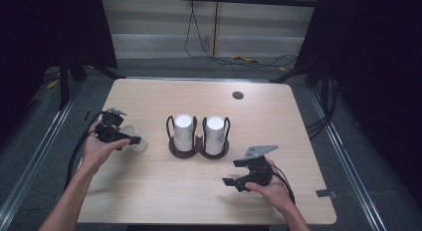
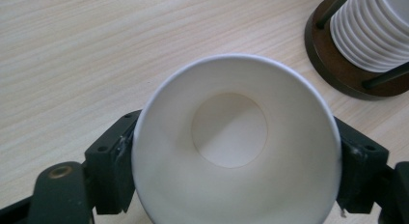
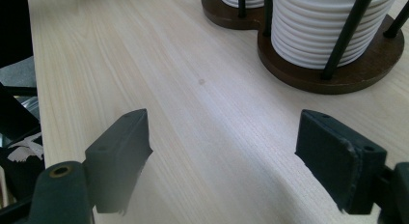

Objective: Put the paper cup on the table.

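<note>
Cup: a white paper cup (image 2: pixel 234 147), smooth, tapered, round-mouthed and empty, lay on its side at about 9 o'clock on the table, just left of the holder, its open mouth toward the left gripper's camera.
Left gripper (image 1: pixel 128 139): its black jaws pressed on the cup's wall from both sides, holding it.
Right gripper (image 1: pixel 233 173): at about 5 o'clock, its blocky black jaws stood wide apart with bare wood between them (nothing held).
Table (image 1: pixel 164 186): pale wood-grain top, matt, with rounded corners and a small dark round grommet (image 1: pixel 238 95) toward 12 o'clock.
Holder (image 1: pixel 199 149): at the centre, a dark brown wooden base of two joined discs with thin black wire uprights.
Holder contents: two stacks of white cups (image 1: pixel 183 133), nested upside down, their rolled rims showing as ridged rings; one stack in each ring.
Surroundings: grey floor, black cables and dark curtains beyond the table's far edge.
</note>
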`<state>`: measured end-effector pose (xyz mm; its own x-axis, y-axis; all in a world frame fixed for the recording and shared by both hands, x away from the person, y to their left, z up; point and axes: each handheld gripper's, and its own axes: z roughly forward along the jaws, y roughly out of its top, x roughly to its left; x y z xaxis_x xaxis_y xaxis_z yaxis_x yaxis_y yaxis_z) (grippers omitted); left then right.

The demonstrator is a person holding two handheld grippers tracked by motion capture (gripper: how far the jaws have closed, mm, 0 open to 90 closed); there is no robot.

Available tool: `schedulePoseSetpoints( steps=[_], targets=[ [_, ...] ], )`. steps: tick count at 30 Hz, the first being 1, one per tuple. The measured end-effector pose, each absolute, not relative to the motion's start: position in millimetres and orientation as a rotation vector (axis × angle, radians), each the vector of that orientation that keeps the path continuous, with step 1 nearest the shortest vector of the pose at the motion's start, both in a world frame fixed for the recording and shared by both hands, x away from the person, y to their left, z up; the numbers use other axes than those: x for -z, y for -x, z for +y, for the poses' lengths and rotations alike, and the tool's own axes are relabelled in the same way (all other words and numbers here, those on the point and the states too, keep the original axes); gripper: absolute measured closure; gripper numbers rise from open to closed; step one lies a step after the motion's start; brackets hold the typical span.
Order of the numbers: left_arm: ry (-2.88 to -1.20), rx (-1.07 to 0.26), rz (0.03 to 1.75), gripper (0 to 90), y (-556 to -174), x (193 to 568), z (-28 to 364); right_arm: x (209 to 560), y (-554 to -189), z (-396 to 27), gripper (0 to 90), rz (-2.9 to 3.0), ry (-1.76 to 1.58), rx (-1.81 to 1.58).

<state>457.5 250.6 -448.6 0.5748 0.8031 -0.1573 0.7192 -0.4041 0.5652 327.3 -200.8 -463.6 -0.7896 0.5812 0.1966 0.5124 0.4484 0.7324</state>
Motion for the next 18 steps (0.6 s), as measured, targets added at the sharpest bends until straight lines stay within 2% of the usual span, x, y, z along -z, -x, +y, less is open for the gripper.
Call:
schedulePoseSetpoints(
  steps=[18],
  targets=[
    [-2.240, -0.196, 1.187, 17.9, -454.2, 455.6, 243.8, 463.4, -327.6, -201.0, 19.6, 2.597, -0.987, -1.278]
  ],
)
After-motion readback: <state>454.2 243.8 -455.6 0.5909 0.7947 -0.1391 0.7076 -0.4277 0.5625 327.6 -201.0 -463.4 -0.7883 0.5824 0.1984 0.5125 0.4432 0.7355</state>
